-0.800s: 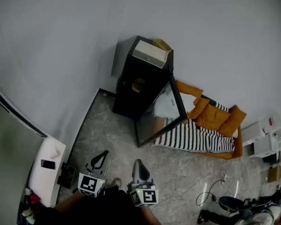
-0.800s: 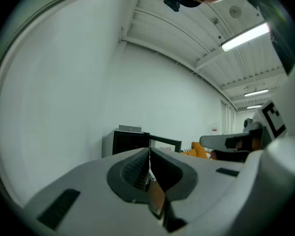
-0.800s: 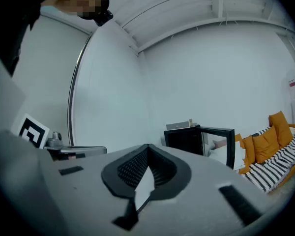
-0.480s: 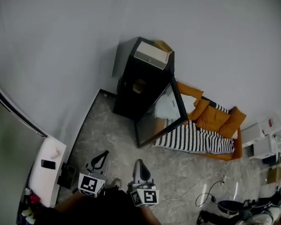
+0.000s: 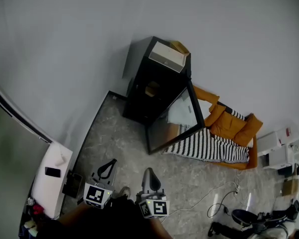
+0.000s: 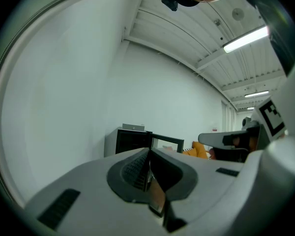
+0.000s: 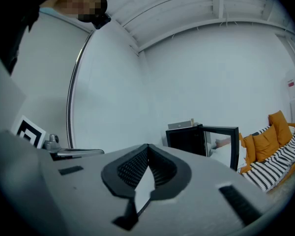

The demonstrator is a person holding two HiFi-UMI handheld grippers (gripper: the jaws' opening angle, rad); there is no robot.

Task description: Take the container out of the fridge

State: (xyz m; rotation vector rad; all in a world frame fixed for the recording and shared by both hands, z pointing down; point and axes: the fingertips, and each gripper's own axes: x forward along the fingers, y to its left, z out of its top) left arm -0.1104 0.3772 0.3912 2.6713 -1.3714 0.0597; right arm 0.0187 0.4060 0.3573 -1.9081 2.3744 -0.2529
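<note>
The left claw has its two jaws pressed together at the tips with nothing between them. The right claw is the same, jaws meeting and empty. In the head view both are held low and close to the person, side by side. They point away over the speckled stone floor.

Well ahead of both claws the black fridge stands against the grey wall. Its glass door is swung open toward the right claw's side. The container (only a small tan shape at this range) sits on a shelf inside the fridge's dark opening, far beyond either claw. A pale flat box lies on top of the fridge.

Past the door, farther out to the right of the right claw, is an orange sofa. A black-and-white striped blanket is spread over it. A thin cable trails on the floor to the right of the right claw. To the left of the left claw, a white worktop carries a dark phone.
</note>
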